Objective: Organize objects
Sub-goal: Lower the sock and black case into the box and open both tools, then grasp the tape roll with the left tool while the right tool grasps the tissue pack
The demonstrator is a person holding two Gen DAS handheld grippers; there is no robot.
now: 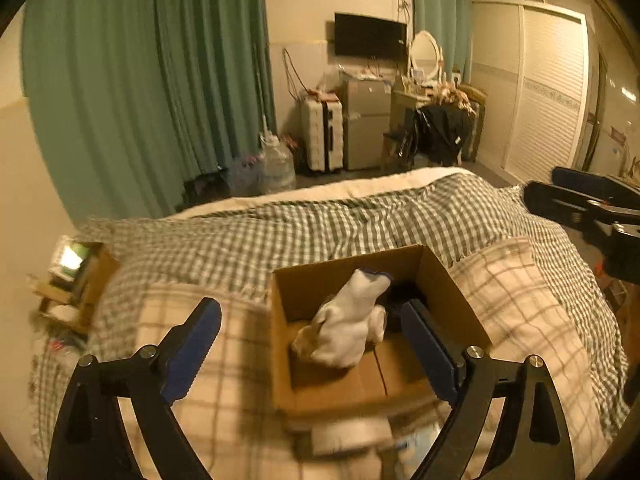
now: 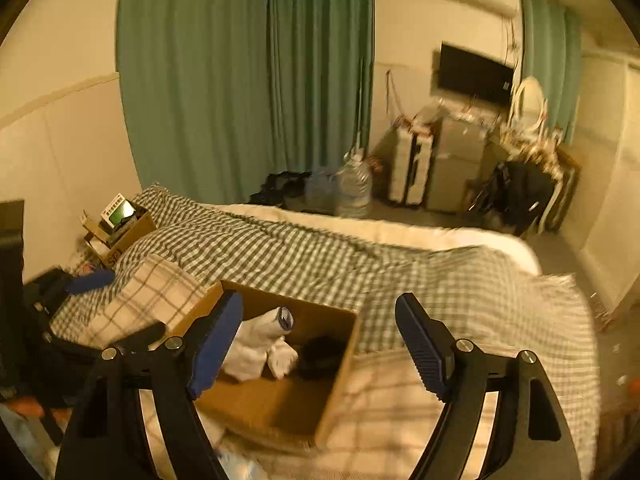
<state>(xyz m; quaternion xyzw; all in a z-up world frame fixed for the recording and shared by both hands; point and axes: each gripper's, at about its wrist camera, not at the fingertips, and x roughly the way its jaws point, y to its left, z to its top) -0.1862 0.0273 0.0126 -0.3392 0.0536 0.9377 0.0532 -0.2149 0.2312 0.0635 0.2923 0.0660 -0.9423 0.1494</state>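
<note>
An open cardboard box [image 1: 444, 292] sits on the bed's plaid pillow. Inside lie rolled white socks [image 1: 348, 328] and a dark bundle [image 1: 404, 296]. My left gripper [image 1: 312, 344] is open and empty, its jaws wide, held above the box's near side. In the right wrist view the same box [image 2: 340, 364] holds the white socks [image 2: 260, 344] and the dark bundle [image 2: 320, 356]. My right gripper [image 2: 320, 344] is open and empty above the box's right half. The right gripper also shows at the left wrist view's right edge [image 1: 592, 216].
A green-checked blanket [image 1: 320, 228] covers the bed. A plaid pillow [image 2: 400, 412] lies under the box. A small cardboard box with items [image 2: 120, 224] stands at the bed's left. Green curtains, a water jug [image 2: 354, 188], a suitcase, a fridge and a dresser stand beyond.
</note>
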